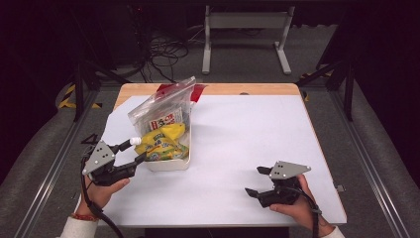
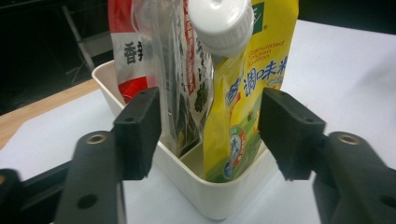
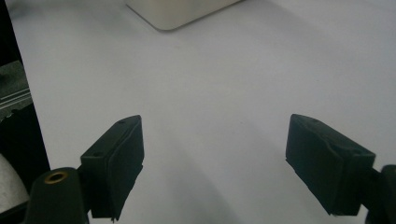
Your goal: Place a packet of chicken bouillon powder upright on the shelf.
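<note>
A cream bin (image 1: 171, 163) stands on the left half of the white mat. In it lean a yellow spouted pouch (image 1: 166, 139) with a white cap (image 2: 224, 23), a clear zip bag (image 1: 163, 111) of dark seaweed and a red packet (image 2: 128, 51). My left gripper (image 1: 134, 150) is open at the bin's left end. In the left gripper view its jaws straddle the bin's near corner (image 2: 196, 186), and the yellow pouch (image 2: 243, 107) rises between them, untouched. My right gripper (image 1: 255, 180) is open and empty over bare mat near the front right.
The mat (image 1: 247, 129) covers a wooden table whose bare strip (image 1: 223, 89) runs along the far edge. The bin's corner (image 3: 182, 11) shows far ahead of my right gripper (image 3: 215, 163). Cables and a metal stand (image 1: 245, 29) are on the floor beyond.
</note>
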Motion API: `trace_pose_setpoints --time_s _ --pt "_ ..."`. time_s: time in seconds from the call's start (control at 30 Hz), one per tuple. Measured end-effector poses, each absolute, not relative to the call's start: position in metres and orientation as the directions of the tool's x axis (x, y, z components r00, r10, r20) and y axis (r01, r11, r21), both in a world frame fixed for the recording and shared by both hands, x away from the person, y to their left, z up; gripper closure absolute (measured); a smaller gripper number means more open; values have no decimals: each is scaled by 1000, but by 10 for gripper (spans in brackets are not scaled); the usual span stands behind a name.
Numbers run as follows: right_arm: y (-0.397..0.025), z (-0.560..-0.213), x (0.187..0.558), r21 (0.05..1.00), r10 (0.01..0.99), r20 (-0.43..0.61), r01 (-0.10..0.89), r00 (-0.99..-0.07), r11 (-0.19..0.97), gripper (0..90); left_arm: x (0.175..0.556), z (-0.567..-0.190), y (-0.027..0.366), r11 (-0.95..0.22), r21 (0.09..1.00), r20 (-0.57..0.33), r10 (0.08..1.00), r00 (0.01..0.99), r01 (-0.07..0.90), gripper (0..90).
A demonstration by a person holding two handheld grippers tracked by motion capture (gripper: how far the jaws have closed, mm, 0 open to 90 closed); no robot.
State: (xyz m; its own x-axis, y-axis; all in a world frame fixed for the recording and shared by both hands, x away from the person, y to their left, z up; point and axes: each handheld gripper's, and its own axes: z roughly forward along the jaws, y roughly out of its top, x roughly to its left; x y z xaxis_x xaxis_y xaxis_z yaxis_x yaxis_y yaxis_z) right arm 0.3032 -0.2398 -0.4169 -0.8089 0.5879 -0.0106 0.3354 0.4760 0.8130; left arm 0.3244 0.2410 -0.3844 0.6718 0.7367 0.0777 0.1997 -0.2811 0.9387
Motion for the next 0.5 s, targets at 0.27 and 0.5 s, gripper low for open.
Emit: trace_pose_setpoints --time_s 0.27,0.5 --pt "-244 -415 304 823 607 -8 340 -795 456 197 311 -388 238 -213 954 23 755 655 211 198" --pt "-244 -415 305 823 617 -19 338 -787 457 186 295 -391 233 -226 953 37 744 667 200 142"
